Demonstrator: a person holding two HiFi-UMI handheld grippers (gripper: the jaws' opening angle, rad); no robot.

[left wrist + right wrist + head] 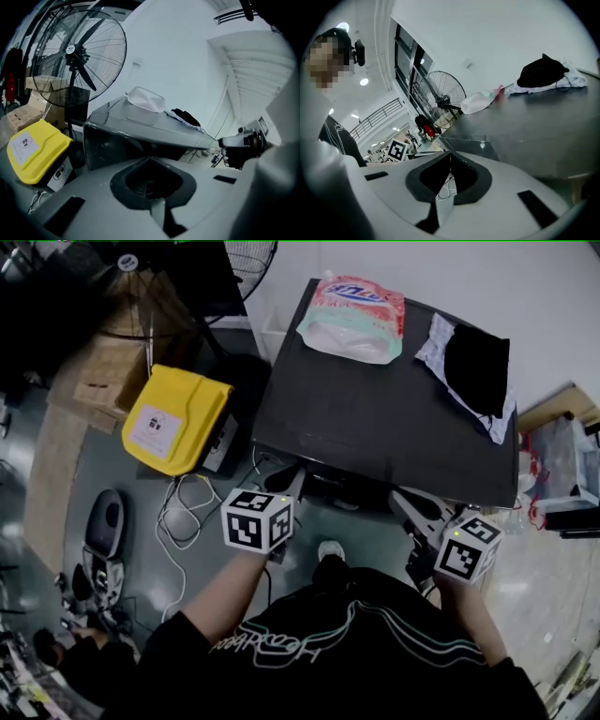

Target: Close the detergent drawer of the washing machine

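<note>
We hold the left gripper [289,491] and the right gripper [412,512] low before the washing machine [375,418], jaws pressed together and empty, likely to push rather than grasp the detergent drawer [337,491], seemingly the dark part jutting out between them.

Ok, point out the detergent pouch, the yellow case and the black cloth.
detergent pouch [354,320], head view, on the middle of its pale front.
yellow case [192,409], head view, on its yellow top, beside the white label.
black cloth [476,367], head view, on its dark middle.
</note>
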